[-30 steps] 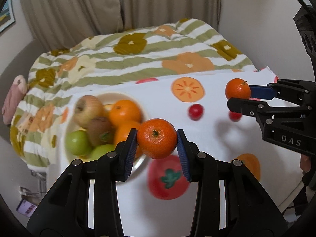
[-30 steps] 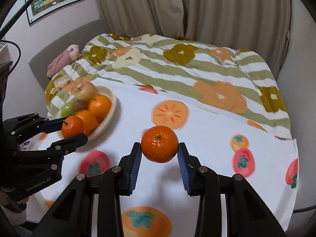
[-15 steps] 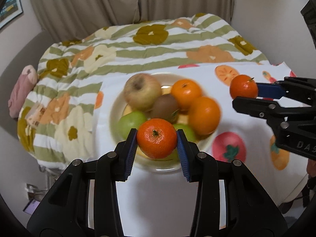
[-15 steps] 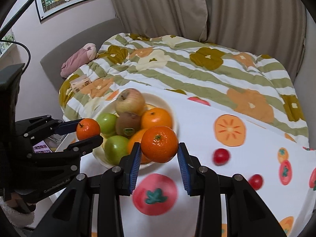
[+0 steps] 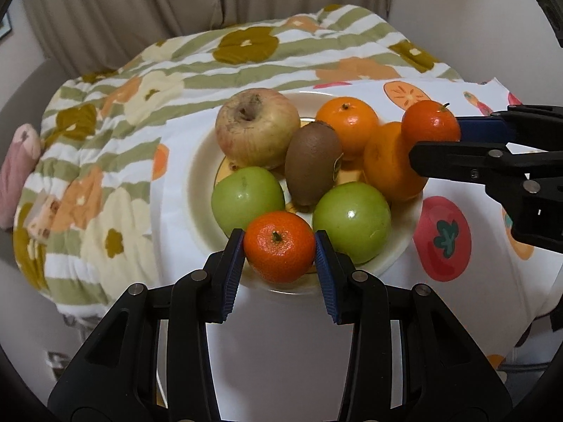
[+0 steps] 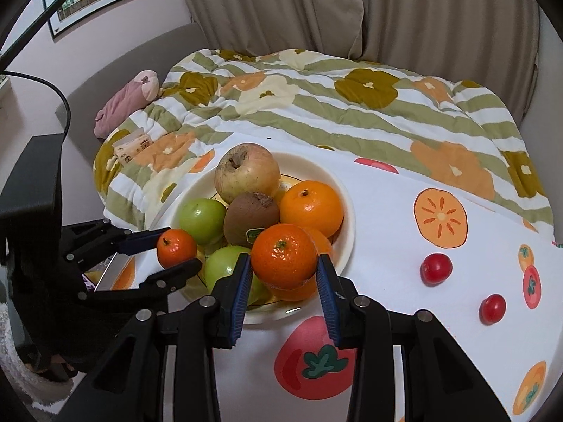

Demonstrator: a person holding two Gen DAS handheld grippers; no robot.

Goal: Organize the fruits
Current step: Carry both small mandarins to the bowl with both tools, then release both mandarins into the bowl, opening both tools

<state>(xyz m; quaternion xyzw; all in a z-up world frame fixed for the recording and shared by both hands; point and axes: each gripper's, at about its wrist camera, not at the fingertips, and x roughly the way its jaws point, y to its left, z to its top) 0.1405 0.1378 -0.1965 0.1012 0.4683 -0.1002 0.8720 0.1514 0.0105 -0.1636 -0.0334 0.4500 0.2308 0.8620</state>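
Observation:
My left gripper point(image 5: 279, 246) is shut on a small tangerine point(image 5: 279, 246) at the near rim of the cream fruit bowl point(image 5: 197, 190); it also shows in the right wrist view point(image 6: 176, 248). My right gripper point(image 6: 284, 262) is shut on a second tangerine point(image 6: 284, 260) over the bowl's right side, seen from the left wrist as well point(image 5: 431, 121). The bowl point(image 6: 346, 211) holds a pale apple point(image 5: 257, 128), a kiwi point(image 5: 313, 165), two green apples point(image 5: 246, 198) and two oranges point(image 5: 346, 126).
The bowl stands on a white fruit-print tablecloth point(image 6: 404, 274). Two small red cherry tomatoes point(image 6: 436, 269) lie on it to the right. A striped flowered quilt point(image 6: 352, 98) covers the sofa behind, with a pink plush toy point(image 6: 130, 102) at its left.
Both grippers have swung left and closer to the bowl, each still holding its tangerine. The bowl now fills the middle of both views.

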